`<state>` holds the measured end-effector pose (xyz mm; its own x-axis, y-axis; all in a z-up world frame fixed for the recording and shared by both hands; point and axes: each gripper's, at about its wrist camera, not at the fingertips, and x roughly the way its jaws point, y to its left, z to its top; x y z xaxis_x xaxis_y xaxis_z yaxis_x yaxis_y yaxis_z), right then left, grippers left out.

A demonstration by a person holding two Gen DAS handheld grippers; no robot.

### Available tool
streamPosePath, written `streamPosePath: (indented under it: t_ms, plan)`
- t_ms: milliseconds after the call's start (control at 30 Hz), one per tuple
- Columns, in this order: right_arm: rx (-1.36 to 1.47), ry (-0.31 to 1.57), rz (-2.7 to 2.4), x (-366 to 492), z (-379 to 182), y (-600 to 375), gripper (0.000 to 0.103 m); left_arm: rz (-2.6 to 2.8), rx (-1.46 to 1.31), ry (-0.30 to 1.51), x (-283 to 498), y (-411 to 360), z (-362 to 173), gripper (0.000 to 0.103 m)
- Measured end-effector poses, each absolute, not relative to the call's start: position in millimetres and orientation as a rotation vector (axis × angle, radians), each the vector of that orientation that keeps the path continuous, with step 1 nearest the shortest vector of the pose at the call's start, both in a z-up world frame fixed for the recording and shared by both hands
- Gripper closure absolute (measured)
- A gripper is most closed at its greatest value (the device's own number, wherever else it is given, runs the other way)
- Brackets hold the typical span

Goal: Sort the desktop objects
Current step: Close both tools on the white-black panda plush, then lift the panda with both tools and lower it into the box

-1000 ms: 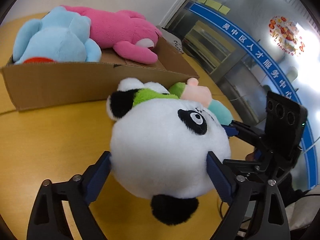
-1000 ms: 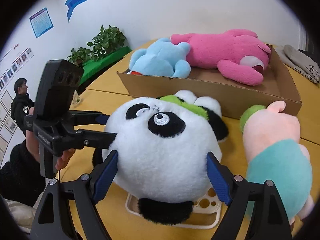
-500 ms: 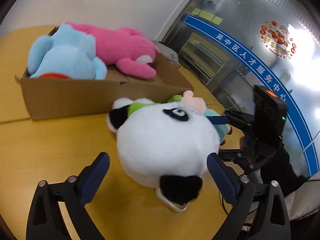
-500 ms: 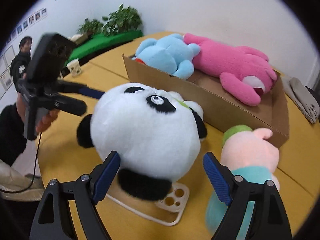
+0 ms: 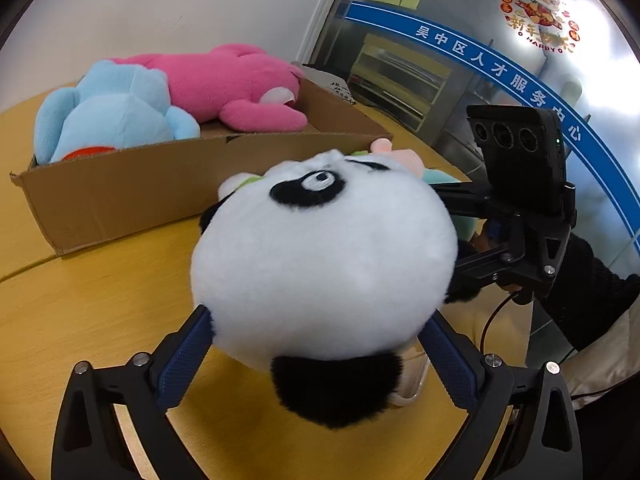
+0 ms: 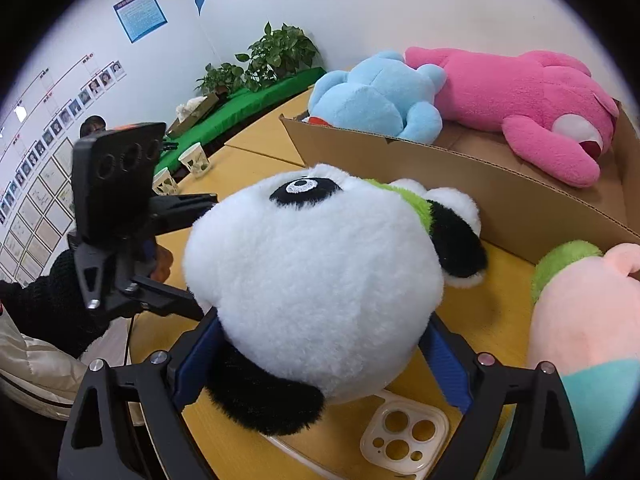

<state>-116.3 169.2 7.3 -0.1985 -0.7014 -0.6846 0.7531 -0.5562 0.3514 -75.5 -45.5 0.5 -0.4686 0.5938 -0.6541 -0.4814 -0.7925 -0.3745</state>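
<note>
White and black, the plush panda (image 5: 320,256) fills mid-frame, pinched by the left gripper (image 5: 316,356) and right gripper (image 6: 320,364), both closed on its sides over the yellow table (image 5: 80,312); behind, upper frame, a cardboard box (image 6: 500,192) holds two toys

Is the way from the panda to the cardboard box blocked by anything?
Nothing visible lies on the table between the panda and the cardboard box. Only the box's near wall must be cleared. Inside, the blue plush and pink plush fill much of the floor.
</note>
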Motion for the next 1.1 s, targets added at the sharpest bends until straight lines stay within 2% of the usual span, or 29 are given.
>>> streamPosePath:
  t_ms: [233, 367, 533, 667, 867, 1100]
  plan:
    - [0.992, 0.055, -1.945, -116.0, 16.7, 178.7, 0.012, 2.241, -0.988, -0.275, -80.6, -56.0, 4.5, 0.002]
    - [0.995, 0.042, -1.959, -116.6, 16.7, 178.7, 0.013, 2.218, -0.987, -0.3, -88.0, -57.0, 1.8, 0.01]
    - [0.99, 0.015, -1.987, -112.6, 16.5, 175.2, 0.033, 2.224, -1.009, -0.321, -86.9, -59.6, 1.0, 0.023]
    - [0.948, -0.003, -2.032, -101.9, 24.9, 176.1, 0.044, 2.263, -0.994, -0.306, -79.7, -57.2, 10.1, 0.031]
    - [0.841, -0.02, -2.102, -83.9, 47.7, 178.8, 0.047, 2.314, -0.884, -0.304, -63.9, -57.5, 48.0, 0.033]
    - [0.57, 0.058, -2.188, -70.4, 121.2, 181.4, 0.047, 2.422, -0.631, -0.13, -57.7, -52.5, 134.5, 0.033]
